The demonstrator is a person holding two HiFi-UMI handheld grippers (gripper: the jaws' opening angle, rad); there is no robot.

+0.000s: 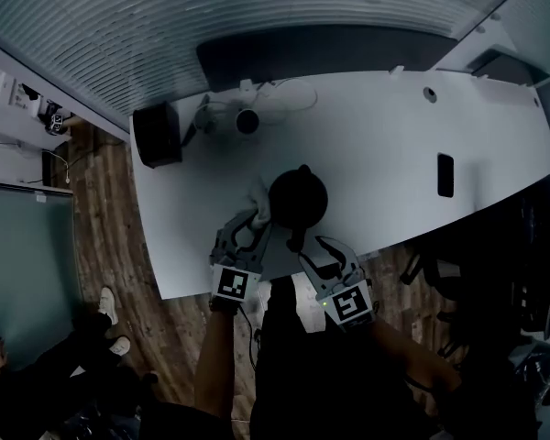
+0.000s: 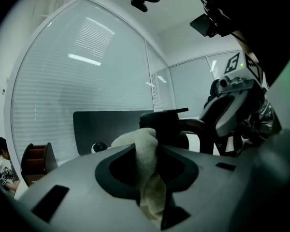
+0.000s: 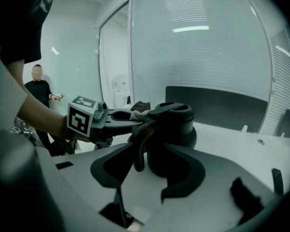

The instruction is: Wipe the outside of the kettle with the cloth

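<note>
White desk (image 1: 376,145) is occupied near its front edge by a black kettle (image 1: 298,195). The kettle's handle (image 3: 139,146) is framed by the right gripper (image 3: 150,152), whose jaws are held apart, with no press on it seen. The left gripper (image 2: 146,151) is clenched on a pale cloth (image 2: 152,192), which is held at the kettle's left side, seemingly touching it.

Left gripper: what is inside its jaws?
The left gripper has its jaws shut on a pale cloth, which bunches out towards the black kettle. The cloth's lower end sinks between the jaws, hidden.
</note>
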